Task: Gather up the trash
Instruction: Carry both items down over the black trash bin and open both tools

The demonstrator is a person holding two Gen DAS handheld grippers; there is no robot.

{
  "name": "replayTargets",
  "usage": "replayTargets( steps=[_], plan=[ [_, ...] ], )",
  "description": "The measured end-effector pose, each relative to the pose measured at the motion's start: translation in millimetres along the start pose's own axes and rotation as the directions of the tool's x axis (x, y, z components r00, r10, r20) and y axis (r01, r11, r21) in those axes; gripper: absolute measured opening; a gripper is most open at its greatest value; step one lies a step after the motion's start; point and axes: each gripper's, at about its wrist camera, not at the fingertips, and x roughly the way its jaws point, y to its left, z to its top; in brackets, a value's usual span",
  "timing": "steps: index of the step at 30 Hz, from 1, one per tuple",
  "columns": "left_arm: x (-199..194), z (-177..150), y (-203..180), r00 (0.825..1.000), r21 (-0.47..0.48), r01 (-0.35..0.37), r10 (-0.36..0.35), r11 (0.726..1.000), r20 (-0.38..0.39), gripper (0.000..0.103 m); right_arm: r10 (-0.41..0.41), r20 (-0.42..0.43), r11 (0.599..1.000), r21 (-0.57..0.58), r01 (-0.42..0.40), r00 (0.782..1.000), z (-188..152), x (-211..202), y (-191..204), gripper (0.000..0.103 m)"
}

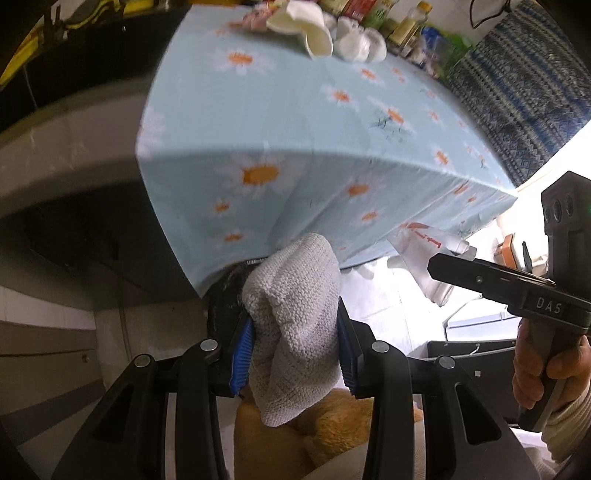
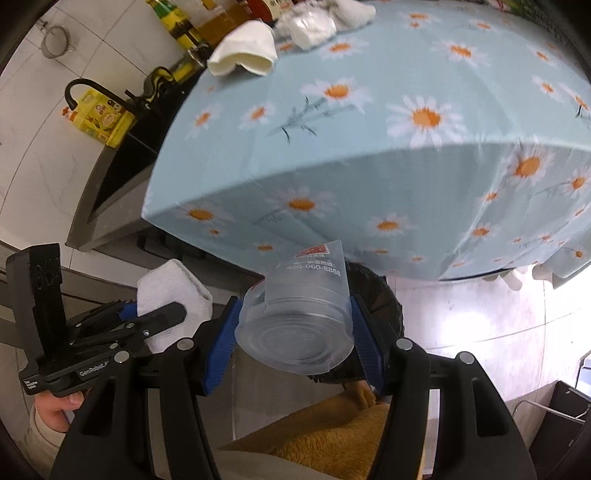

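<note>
A pale blue tablecloth printed with white, orange-centred daisies; a white knitted cloth; a clear plastic cup with red and white print; blue gripper pads.

A table in a daisy-print blue cloth is standing on a pale floor; white tiled walls are catching bright light.

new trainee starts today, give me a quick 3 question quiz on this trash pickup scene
1. True or false: the left tongs are empty.
2. What do the right tongs grip? A) clear plastic cup B) yellow bottle C) paper cup
3. Fill in: the crushed paper cups lie on the daisy ____.

Key: 1 false, they clamp a white knitted cloth; 2 A; 3 tablecloth.
</note>
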Motion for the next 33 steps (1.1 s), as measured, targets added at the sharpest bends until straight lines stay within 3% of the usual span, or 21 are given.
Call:
replayTargets(
  steps=[8, 16, 23, 33],
  plan=[
    [45, -14, -2, 0.995, 0.013, -0.026, 0.028, 1.000, -0.096, 0.037, 0.037, -0.083, 0.998, 0.044, -0.033, 0.996, -13, 31, -22, 0.059],
    [83, -23, 4, 0.988, 0.000, -0.048, 0.047, 0.999, -0.145, 0.037, 0.051, -0.125, 0.997, 0.063, -0.044, 0.991, -21, 59, -38, 0.059],
    [132, -38, 12, 0.976, -0.013, -0.058, 0.054, 0.998, -0.210, 0.037, 0.088, -0.195, 0.988, 0.145, -0.060, 0.977, -35, 103, -67, 0.059],
    [183, -49, 36, 0.966, -0.098, -0.105, 0.078, 0.990, -0.246, 0.038, 0.142, -0.228, 0.947, 0.314, -0.065, 0.963, -54, 162, -107, 0.059]
  ],
)
